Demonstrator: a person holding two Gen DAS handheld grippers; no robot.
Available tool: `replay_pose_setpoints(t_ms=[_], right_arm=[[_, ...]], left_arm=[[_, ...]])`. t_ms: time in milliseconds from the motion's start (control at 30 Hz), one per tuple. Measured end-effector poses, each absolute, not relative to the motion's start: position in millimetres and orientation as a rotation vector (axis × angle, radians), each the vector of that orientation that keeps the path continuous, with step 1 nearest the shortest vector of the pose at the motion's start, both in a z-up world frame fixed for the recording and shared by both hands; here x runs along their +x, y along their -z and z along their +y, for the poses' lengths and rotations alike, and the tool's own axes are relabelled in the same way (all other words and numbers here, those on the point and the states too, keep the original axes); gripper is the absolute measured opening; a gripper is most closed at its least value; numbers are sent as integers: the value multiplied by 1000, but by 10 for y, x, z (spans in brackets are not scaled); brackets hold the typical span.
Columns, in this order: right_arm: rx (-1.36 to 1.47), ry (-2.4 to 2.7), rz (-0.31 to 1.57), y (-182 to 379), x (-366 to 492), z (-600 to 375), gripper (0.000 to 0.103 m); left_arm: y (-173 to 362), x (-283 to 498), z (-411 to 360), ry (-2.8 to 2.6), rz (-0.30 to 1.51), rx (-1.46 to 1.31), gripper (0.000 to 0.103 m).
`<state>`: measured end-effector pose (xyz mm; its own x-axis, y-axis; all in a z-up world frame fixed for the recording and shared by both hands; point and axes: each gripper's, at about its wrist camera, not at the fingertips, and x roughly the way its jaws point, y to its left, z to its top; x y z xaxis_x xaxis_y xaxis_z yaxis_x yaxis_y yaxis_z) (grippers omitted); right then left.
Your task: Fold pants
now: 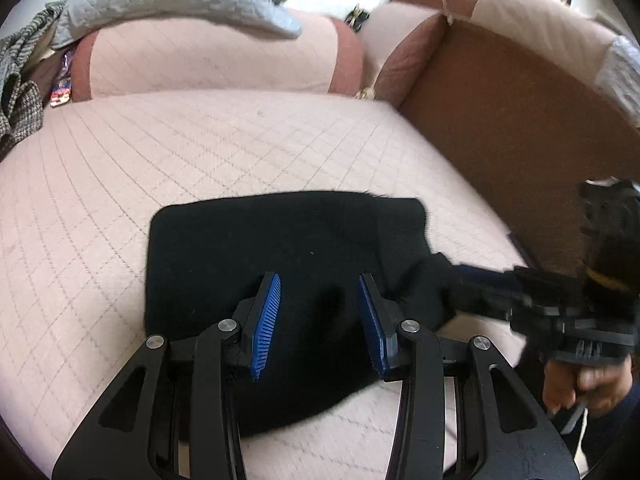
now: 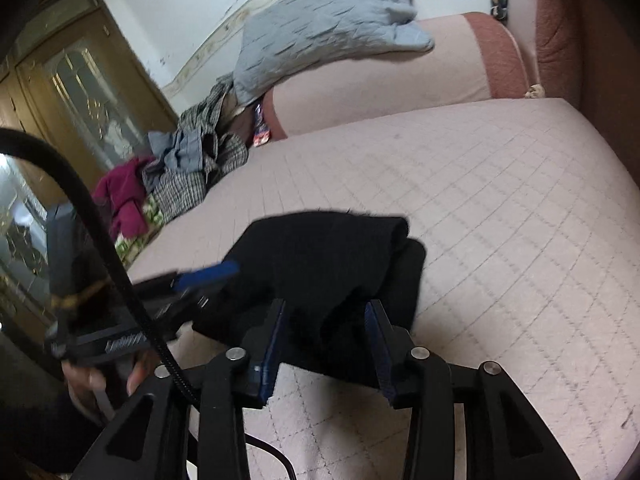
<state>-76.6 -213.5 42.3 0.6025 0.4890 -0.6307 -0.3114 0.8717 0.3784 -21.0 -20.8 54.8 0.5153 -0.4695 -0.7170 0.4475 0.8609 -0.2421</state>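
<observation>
- Pants (image 1: 280, 248) lie folded compactly on your quilted sofa seat (image 1: 160, 152).
- Left gripper (image 1: 320, 320): fingers apart, hovering over them.
- Right gripper (image 2: 326, 328): fingers apart around the edge, likely tidying.

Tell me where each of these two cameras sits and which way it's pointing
Left wrist: sits on the left tool, looking forward and down over the folded black pants on the pink quilted sofa seat; the right tool and its hand show.
Right wrist: sits on the right tool, facing the pants and the grey quilted blanket; the left tool shows.
Shared: pants, seat, blanket.
</observation>
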Motion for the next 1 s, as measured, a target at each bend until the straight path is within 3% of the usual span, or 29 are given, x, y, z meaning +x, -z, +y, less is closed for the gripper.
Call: replay_pose_setpoints(t_ms=[33,100,367,600,767,1000], right_arm=[[229,-468,800,-379,-766,-2119,21],[236,-482,806,-356,-791,-2122,12],[167,-432,888,-202,-936,-2192,4],[140,-376,784,-502,-1000,-2182,11],[114,-451,740,-718,-953,-1881,30],[75,-466,794,-504,-880,-1611,31]], left_arm=[[-514,-190,-231,538,883,-15,39],[-465,-144,-282,526,889,3,39],[-419,-182,-287,516,868,8,40],[-489,-175,-231,497,886,-26,40],[-536,-194,-163,463,878,-30,40],[-580,-201,-22,415,871,-34,40]])
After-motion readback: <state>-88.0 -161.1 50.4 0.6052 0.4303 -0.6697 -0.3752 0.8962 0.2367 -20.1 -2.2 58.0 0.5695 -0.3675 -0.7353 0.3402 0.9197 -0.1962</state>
